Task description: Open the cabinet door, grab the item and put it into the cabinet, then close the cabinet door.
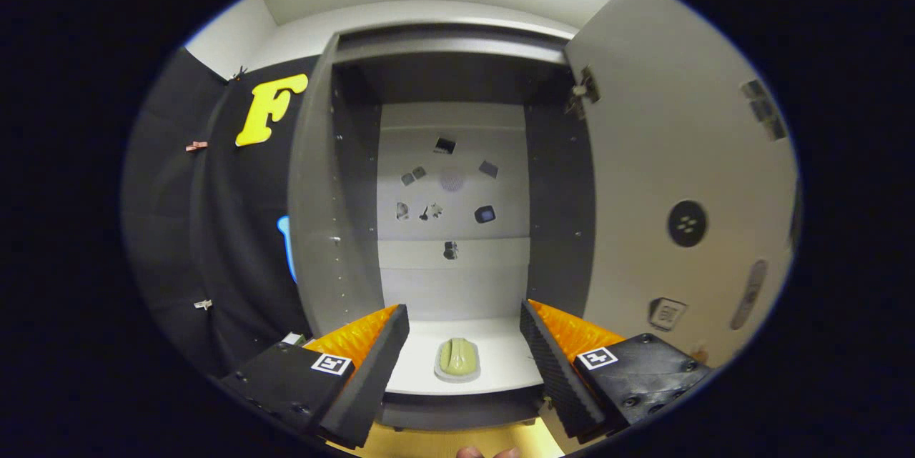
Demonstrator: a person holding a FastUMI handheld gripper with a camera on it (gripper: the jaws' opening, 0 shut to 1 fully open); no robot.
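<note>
Between the fingers: gripper point(465, 365) spread wide, holding nothing | just ahead: green item point(457, 358) lying on cabinet point(457, 51) floor | door point(679, 179) swung open beside the gripper | risk: closing sweep could clip the near-edge item or jam.

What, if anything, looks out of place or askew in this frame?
Nothing stands out. The cabinet door is swung open, a small green item sits upright on the cabinet floor, and the open gripper holds nothing.
</note>
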